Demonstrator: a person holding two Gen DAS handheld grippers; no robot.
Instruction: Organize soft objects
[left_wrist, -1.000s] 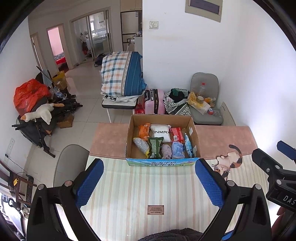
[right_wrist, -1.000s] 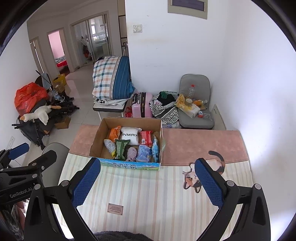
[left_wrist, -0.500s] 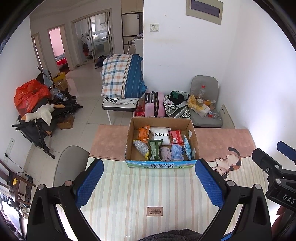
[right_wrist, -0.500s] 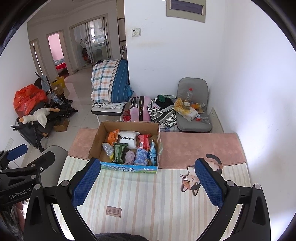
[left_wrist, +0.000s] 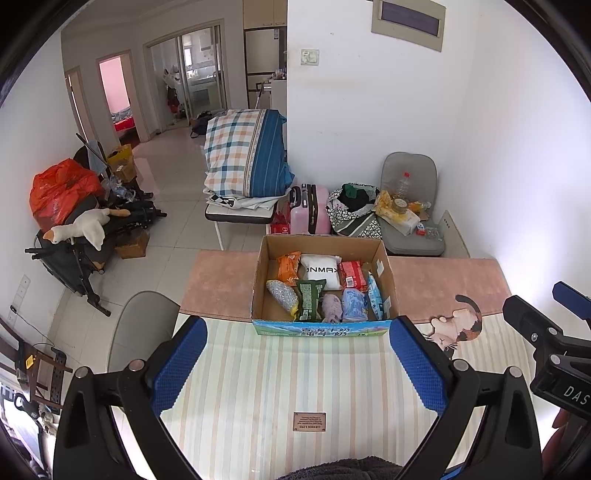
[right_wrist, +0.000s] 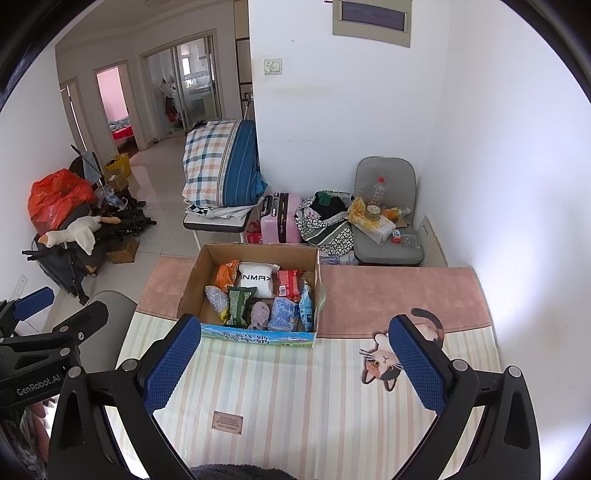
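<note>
Cardboard box (left_wrist: 321, 291) is sitting open on a table (left_wrist: 258, 387), straddling the line where a striped cloth is meeting a pink mat (left_wrist: 443, 280). Soft packets are filling the box in 2 rows. Along the far row, an orange bag (left_wrist: 289, 265), a white pouch (left_wrist: 320, 272) and a red pack (left_wrist: 351, 275) are lying side by side. Along the near row, a silver bag (left_wrist: 282, 294), a green packet (left_wrist: 309, 299), a lilac cloth (left_wrist: 331, 306), a blue pack (left_wrist: 353, 304) and a slim blue sachet (left_wrist: 375, 295) are leaning against each other.

Left gripper (left_wrist: 295, 365) is hovering above the cloth, just short of the box, its 2 blue-padded jaws spread wide and gripping nothing. Right gripper (right_wrist: 295, 363) is hovering the same way, jaws equally wide apart and empty, with the box ahead and to its left. A cat picture (right_wrist: 384, 363) on the cloth is showing beside its right pad. A small brown label (right_wrist: 227, 422) is lying on the cloth between its jaws.

Beyond the table, a grey chair (left_wrist: 410, 206) holding clutter and a pink suitcase (left_wrist: 310, 208) are standing against a white wall.
</note>
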